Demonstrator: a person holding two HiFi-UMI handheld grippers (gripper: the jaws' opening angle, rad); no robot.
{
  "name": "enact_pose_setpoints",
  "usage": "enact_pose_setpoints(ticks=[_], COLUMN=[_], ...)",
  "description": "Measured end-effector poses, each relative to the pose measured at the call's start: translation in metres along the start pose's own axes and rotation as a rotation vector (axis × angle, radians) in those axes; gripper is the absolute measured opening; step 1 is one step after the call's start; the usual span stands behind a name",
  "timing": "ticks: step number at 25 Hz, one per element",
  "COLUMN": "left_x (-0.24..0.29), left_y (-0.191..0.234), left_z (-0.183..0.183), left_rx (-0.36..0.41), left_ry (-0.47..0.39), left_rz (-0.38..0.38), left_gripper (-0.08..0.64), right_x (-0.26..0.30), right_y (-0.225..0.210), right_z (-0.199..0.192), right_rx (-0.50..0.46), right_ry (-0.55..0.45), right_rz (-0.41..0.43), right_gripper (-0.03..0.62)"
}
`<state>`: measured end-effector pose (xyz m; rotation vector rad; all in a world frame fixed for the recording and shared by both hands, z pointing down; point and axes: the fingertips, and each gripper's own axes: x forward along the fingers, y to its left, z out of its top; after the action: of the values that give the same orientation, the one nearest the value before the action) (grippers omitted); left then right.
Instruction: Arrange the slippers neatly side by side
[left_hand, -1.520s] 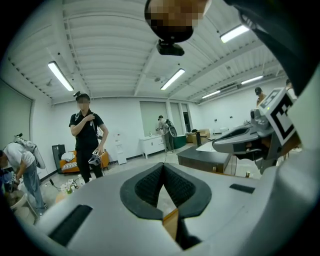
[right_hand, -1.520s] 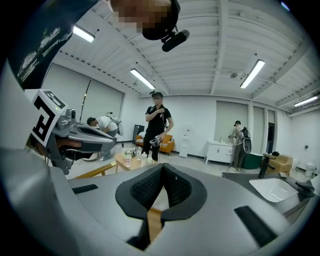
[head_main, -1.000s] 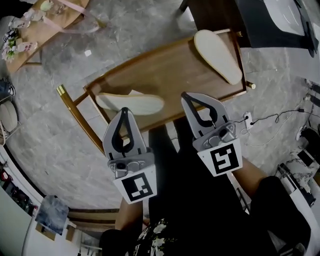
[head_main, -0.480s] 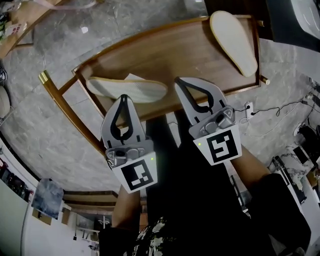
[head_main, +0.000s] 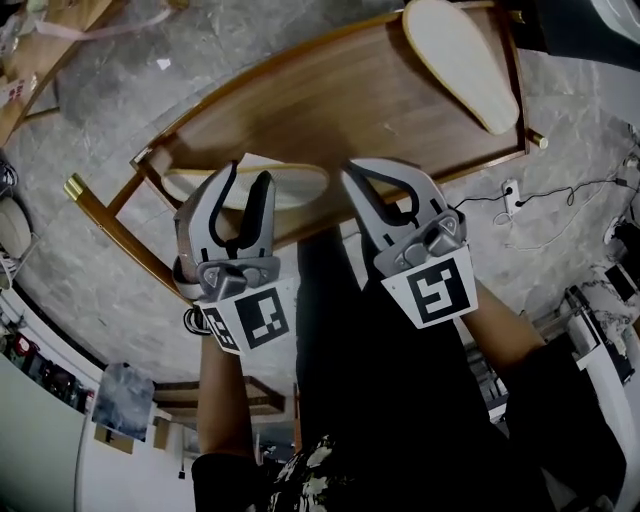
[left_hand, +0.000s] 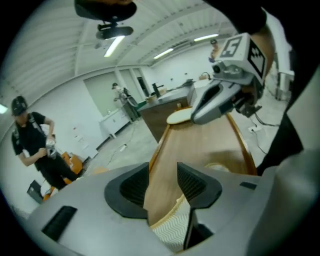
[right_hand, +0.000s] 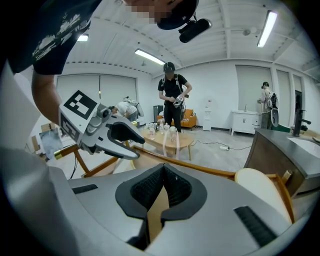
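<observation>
You've two slippers on the table (head_main: 350, 100): far slipper (head_main: 460, 62) clear, near slipper (head_main: 300, 185) half hidden by your left tool (head_main: 248, 183). Its jaws have just been opening, slipper edge loose between them; right tool (head_main: 352, 172) closed, empty.

- Head view: from overhead, steeply down, close above left gripper (head_main: 243, 190), right gripper (head_main: 355, 175) and wooden table (head_main: 350, 110)
- Left gripper view: low along the tabletop, toward the far slipper (left_hand: 180, 116) (right behind its own jaws)
- Right gripper view: low across the same table, sharing that slipper
</observation>
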<state>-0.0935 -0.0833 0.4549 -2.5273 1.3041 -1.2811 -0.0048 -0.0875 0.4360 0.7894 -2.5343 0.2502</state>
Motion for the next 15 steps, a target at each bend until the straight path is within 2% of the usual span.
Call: enact_pose_setpoints(ticks=[6,8,15], left_x=[0.026,0.029,0.025], left_y=[-0.031,-0.037,-0.06], left_z=[-0.038,-0.049,-0.066], left_rx=[0.265,0.327,0.357], left_ry=[0.141,0.192,0.41], left_rz=[-0.331,-0.419,-0.827], left_gripper=[0.19,0.19,0.175], right_x=[-0.004,-0.005,-0.005], right_y=[-0.009,-0.006,0.003], right_z=[-0.013,-0.014,-0.013], right_rx=[0.044,0.042,0.033], right_ry=[0.027,0.029,0.029], right_rz=[-0.03,-0.021,0.008], right_gripper=[-0.008,-0.008,-0.008])
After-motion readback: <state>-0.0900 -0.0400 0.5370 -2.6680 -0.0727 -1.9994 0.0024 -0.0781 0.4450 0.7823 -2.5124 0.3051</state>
